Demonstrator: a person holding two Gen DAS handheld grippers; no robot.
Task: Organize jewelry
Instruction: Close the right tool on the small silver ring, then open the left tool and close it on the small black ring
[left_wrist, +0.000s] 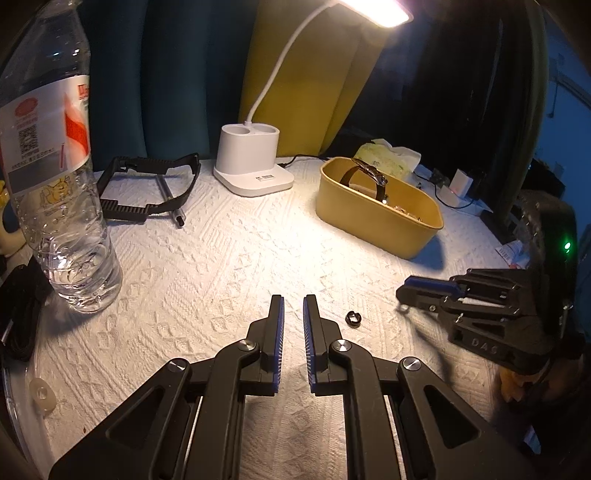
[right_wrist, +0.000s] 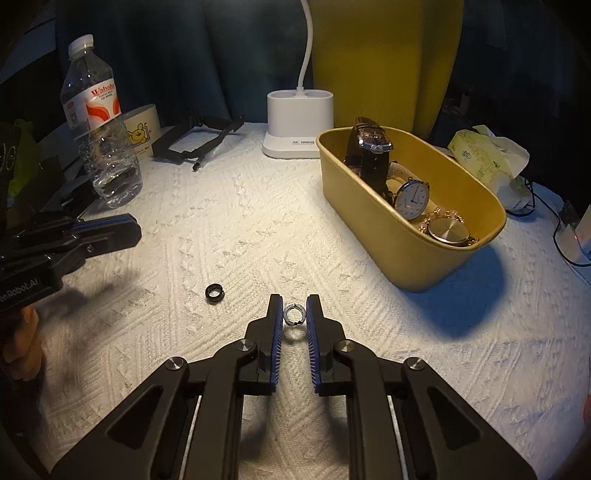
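Observation:
A silver ring (right_wrist: 293, 314) is held between the fingertips of my right gripper (right_wrist: 294, 310), a little above the white cloth; its shadow lies below. A black ring (right_wrist: 215, 291) lies on the cloth to its left, and shows in the left wrist view (left_wrist: 353, 318) just right of my left gripper (left_wrist: 293, 308), which is open with a narrow gap and empty. The yellow box (right_wrist: 373, 229) holds a brown-strap watch (right_wrist: 369, 147), a white-dial watch (right_wrist: 412, 197) and a gold watch (right_wrist: 448, 230). The right gripper also shows in the left wrist view (left_wrist: 406, 295).
A water bottle (right_wrist: 101, 122) stands at the left, a black folding stand (right_wrist: 199, 142) behind it. A white lamp base (right_wrist: 299, 122) is at the back centre. A tissue pack (right_wrist: 487, 155) and cables lie right of the box. A cup (right_wrist: 142, 125) stands by the bottle.

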